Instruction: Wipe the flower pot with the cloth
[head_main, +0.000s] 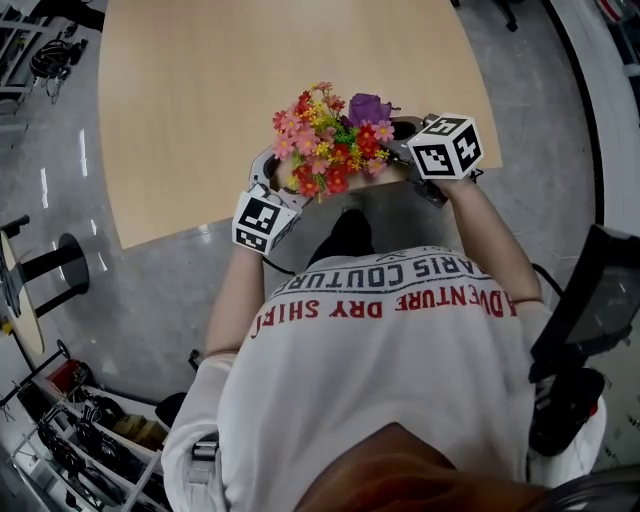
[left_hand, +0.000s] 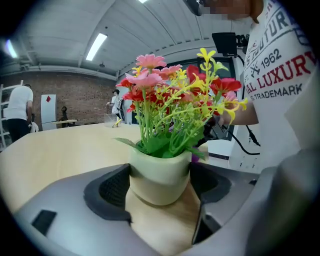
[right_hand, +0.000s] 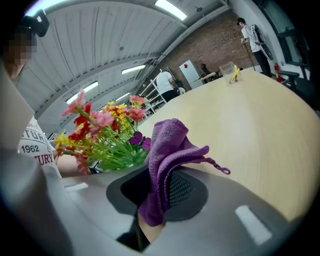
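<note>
Purple cloth (right_hand: 167, 150), bunched and folded over, is clamped in the closed jaws of the right gripper (right_hand: 159, 197). Only the right gripper view makes that grip plain. From the head view the cloth is a mere tuft just beside the blooms.

Close to the person's white T-shirt (head_main: 380, 380), the left gripper (left_hand: 159, 195) has both dark pads pressed against the sides of the pale green flower pot (left_hand: 160, 167). The pot sits at the near edge of the wooden table (left_hand: 55, 150). The head view hides the pot almost wholly beneath its red, pink and yellow flowers (head_main: 330, 145) (its smooth wall shows in the left gripper view alone), and gives instead the layout: one gripper on either side of the bouquet.

Farther off, the gripper views take in what the downward-looking head view cannot. They show a brick wall (left_hand: 70, 95), a figure in a white top (left_hand: 19, 112) standing at the left, another person (right_hand: 248, 35) beyond the table's far end, and a ribbed ceiling with strip lights (left_hand: 97, 45).
</note>
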